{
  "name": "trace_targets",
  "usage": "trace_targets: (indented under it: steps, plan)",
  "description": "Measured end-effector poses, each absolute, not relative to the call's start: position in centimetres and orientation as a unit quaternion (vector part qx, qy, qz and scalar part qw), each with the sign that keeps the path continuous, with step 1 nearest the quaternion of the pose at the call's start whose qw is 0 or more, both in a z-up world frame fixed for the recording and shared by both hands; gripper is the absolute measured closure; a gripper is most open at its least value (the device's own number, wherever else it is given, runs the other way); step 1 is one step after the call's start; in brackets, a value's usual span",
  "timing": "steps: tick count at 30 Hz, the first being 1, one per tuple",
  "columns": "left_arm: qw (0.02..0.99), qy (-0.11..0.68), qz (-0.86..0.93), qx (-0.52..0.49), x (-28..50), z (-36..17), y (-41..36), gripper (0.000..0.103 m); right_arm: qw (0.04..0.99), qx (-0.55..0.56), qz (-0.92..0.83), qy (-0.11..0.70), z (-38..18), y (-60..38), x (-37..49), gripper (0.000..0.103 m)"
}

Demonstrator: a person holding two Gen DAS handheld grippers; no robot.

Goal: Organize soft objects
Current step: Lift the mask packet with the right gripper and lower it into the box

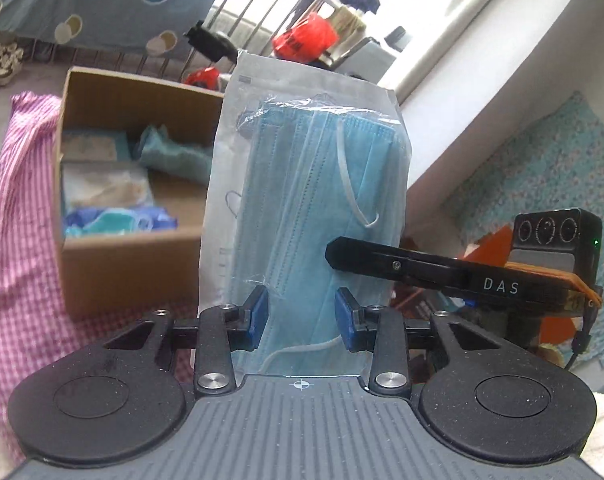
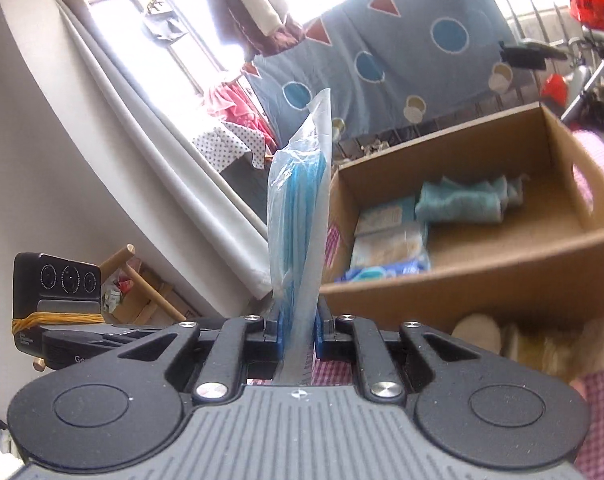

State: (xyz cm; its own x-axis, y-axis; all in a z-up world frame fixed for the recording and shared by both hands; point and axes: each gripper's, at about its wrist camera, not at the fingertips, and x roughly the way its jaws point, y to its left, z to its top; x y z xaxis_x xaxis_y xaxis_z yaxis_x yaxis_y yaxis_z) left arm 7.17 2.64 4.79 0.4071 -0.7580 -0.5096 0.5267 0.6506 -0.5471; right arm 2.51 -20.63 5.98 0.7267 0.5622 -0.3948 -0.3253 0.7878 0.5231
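A sealed pack of blue face masks stands upright in the air, and both views show it. In the right wrist view the pack is seen edge-on, rising straight up from between the jaws of the right gripper; those jaws are closed tight on its lower end, blue pads pressed against both faces of the plastic. In the left wrist view the same pack shows its broad face, white ear loops visible through the clear film. The left gripper has its jaws parted, one blue pad on either side of the pack's lower part. I cannot tell whether the pads touch the film; they do not pinch it. A black finger of the right gripper reaches in from the right of the left jaws and lies across the pack's lower right edge.

Beyond the pack, to the left of the left jaws and to the right of the right jaws, sits an open cardboard box. Inside it lie a folded teal cloth, flat packets and blue masks. The box rests on a pink checked cloth. A grey hanging sheet with blue circles fills the far background.
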Motion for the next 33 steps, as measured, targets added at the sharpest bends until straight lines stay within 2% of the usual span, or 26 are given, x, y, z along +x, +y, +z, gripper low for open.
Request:
trace_targets:
  steps: [4, 9, 15, 21, 24, 26, 29, 31, 32, 33]
  plan:
    - [0.833, 0.358, -0.394, -0.148, 12.0, 7.0, -0.8, 0.068, 0.906, 0.212, 0.244, 0.272, 8.8, -24.3, 6.6, 0.088]
    - [0.839, 0.362, -0.385, -0.132, 17.8, 7.0, -5.2, 0.067, 0.897, 0.219, 0.234, 0.305, 9.1, -28.7, 13.5, 0.088]
    - [0.823, 0.423, -0.358, -0.129, 23.7, 2.6, -9.1, 0.067, 0.863, 0.23, 0.206, 0.399, 5.1, -32.9, 22.1, 0.088]
    - [0.805, 0.473, -0.337, -0.122, 25.9, -0.7, -10.3, 0.065, 0.848, 0.165, 0.157, 0.479, 0.4, -33.3, 27.8, 0.088]
    - [0.808, 0.467, -0.336, -0.123, 25.4, -0.5, -9.6, 0.055, 0.856, 0.076, 0.124, 0.496, -0.5, -31.5, 28.9, 0.087]
    - [0.816, 0.458, -0.33, -0.123, 24.5, 0.2, -8.6, 0.041, 0.861, 0.017, 0.108, 0.497, -0.7, -30.1, 29.0, 0.085]
    - [0.826, 0.443, -0.326, -0.127, 23.4, 1.1, -7.0, 0.029, 0.863, -0.052, 0.083, 0.496, -1.2, -28.2, 29.4, 0.073]
    - [0.832, 0.431, -0.324, -0.13, 22.7, 1.6, -6.2, 0.023, 0.867, -0.105, 0.065, 0.483, -1.2, -27.0, 29.0, 0.054]
    - [0.835, 0.427, -0.323, -0.129, 22.4, 1.9, -5.8, 0.016, 0.871, -0.135, 0.052, 0.469, -1.0, -26.3, 28.7, 0.039]
    - [0.838, 0.422, -0.321, -0.128, 22.0, 2.3, -5.4, 0.013, 0.876, -0.162, 0.042, 0.453, -0.8, -25.8, 28.2, 0.035]
